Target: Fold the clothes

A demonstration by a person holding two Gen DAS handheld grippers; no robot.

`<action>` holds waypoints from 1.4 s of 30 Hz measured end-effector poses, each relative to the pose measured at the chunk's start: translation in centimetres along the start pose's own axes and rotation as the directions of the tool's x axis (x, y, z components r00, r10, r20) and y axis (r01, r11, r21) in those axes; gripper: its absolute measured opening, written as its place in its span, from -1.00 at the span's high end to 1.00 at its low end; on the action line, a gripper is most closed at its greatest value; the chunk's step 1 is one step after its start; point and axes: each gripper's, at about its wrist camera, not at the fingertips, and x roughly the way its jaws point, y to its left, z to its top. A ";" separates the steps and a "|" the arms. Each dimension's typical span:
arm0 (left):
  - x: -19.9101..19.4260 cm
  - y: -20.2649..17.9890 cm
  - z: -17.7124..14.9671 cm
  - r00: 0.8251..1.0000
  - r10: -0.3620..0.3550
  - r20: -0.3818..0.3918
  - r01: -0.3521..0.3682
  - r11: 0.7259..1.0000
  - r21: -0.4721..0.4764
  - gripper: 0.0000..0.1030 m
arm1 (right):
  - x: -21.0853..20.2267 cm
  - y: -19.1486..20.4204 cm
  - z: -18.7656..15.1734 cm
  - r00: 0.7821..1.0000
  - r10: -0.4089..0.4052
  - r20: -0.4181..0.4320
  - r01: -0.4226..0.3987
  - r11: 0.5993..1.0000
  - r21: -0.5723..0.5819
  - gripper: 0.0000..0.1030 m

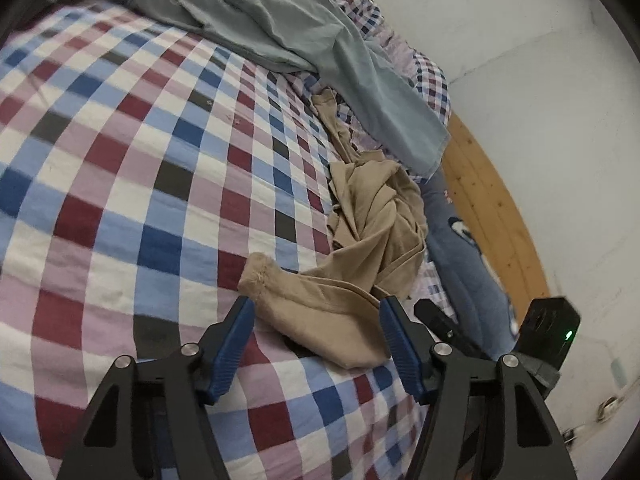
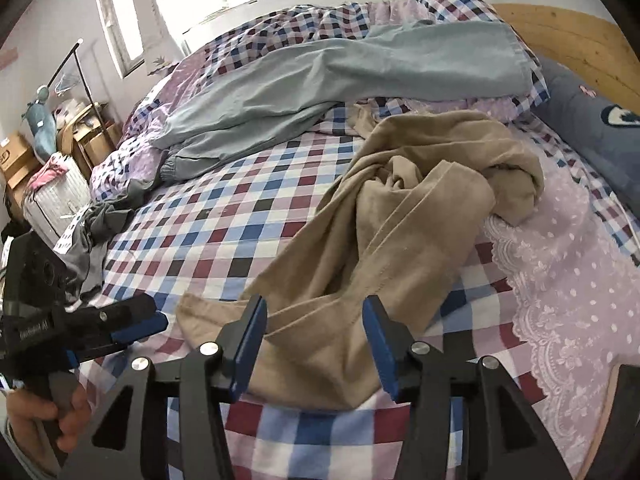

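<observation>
Two garments are counted on the checked bedspread (image 1: 120, 184). One tan garment (image 2: 400, 208) is bunched directly ahead of both wide-open, empty grippers, left gripper (image 1: 316, 312) and right gripper (image 2: 314, 310); one grey-green pair of trousers (image 2: 320, 84) is spread farther beyond.

Small white lettering on the left hand-held gripper (image 2: 138, 326), too blurred to read.

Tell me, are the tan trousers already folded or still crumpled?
Still crumpled. The tan trousers lie twisted and bunched on the checked bedsheet, one leg end trailing loose toward the camera.
</observation>
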 end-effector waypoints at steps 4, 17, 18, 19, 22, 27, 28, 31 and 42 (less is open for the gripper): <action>0.7 -0.8 -0.2 0.998 0.060 -0.003 -0.059 0.993 0.099 -0.32 | 0.3 -0.1 0.2 1.000 0.006 0.003 -0.006 1.000 0.013 -0.04; 0.6 -0.9 0.0 0.981 0.186 0.052 -0.192 0.966 0.174 -0.15 | -0.8 -3.0 0.2 1.000 0.011 0.024 -0.014 0.994 0.112 -0.05; 0.7 -1.0 0.1 0.978 0.200 0.057 -0.207 0.962 0.180 -0.29 | -0.8 -3.1 0.2 1.000 0.011 0.025 -0.014 0.993 0.114 -0.05; 0.8 -1.0 0.1 0.976 0.211 0.061 -0.218 0.958 0.186 -0.41 | -0.9 -3.2 0.2 1.000 0.011 0.026 -0.014 0.993 0.115 -0.05; 1.5 -0.7 0.0 0.976 0.213 0.048 -0.218 0.958 0.186 -0.43 | -0.9 -3.4 0.2 0.999 0.013 0.030 -0.017 0.992 0.126 -0.06; 2.0 -0.6 0.1 0.988 0.152 0.034 -0.156 0.973 0.172 -0.34 | -0.9 -3.7 0.2 0.999 0.003 0.032 -0.007 0.990 0.139 -0.06; 2.1 -0.7 0.1 0.990 0.136 0.033 -0.140 0.975 0.171 -0.04 | -0.9 -3.9 0.3 0.999 -0.003 0.035 -0.002 0.990 0.143 -0.06; 2.5 -1.7 -0.3 0.990 0.137 0.022 -0.139 0.967 0.216 0.81 | -1.0 -4.6 0.4 0.998 -0.032 0.046 0.024 0.986 0.164 -0.09; -0.2 -7.3 -3.4 0.996 -0.062 0.057 0.036 0.925 0.378 0.95 | 0.9 -7.4 2.3 0.982 -0.158 0.099 0.140 0.975 0.175 -0.12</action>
